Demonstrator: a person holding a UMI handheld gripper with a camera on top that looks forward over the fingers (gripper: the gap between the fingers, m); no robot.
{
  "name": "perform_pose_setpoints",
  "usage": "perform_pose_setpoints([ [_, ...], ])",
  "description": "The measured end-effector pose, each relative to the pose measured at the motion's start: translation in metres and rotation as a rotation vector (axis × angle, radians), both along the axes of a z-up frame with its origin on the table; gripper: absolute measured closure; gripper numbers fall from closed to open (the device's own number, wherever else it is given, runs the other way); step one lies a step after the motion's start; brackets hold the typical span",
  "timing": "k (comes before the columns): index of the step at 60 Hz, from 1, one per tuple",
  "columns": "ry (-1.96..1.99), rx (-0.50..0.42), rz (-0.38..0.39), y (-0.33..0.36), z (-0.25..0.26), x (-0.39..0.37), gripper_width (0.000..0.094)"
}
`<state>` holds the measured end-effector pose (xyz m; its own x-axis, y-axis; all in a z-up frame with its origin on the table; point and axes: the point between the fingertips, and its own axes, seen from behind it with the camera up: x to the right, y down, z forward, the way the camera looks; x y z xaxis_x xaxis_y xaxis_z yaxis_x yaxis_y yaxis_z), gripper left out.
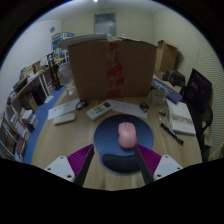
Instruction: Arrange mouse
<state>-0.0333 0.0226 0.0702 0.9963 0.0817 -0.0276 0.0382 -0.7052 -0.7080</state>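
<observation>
At the far left of the pale wooden surface (60,140) stand shelves with books and small things, too small to tell apart. A flat white object (64,118) lies on the surface a little nearer to the middle, and beside it a small dark item that I cannot identify.

In the middle, a light grey keyboard-like slab (101,109) lies at an angle in front of a big brown cardboard box (110,66) with a strip of red-printed tape down its front. The box looks matte and stiff, with straight edges.

Nearer to the tongs (113,172) is the round dark blue mouse mat (128,150), which looks soft and thin. On it rests the small pink computer mouse (126,133), smooth and rounded like an egg. It lies straight ahead of the tongs, slightly to the right of their middle line, and apart from them. Its long axis seems to run away from the camera, roughly along the fingers.

The tongs are spread wide and hold nothing; the purple pads (76,158) show at both sides, and the mat's near edge reaches between them. I judge that the coming move needs a forward reach with a small shift to the right.

At the right, a white paper or book (182,122) and a black office chair (198,95) stand by the surface.
</observation>
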Motion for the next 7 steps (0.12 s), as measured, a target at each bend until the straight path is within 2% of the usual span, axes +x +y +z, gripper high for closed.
perform_pose_setpoints([
  [7, 0.056, -0.014, -0.041, -0.061, 0.035, -0.021, 0.0106],
])
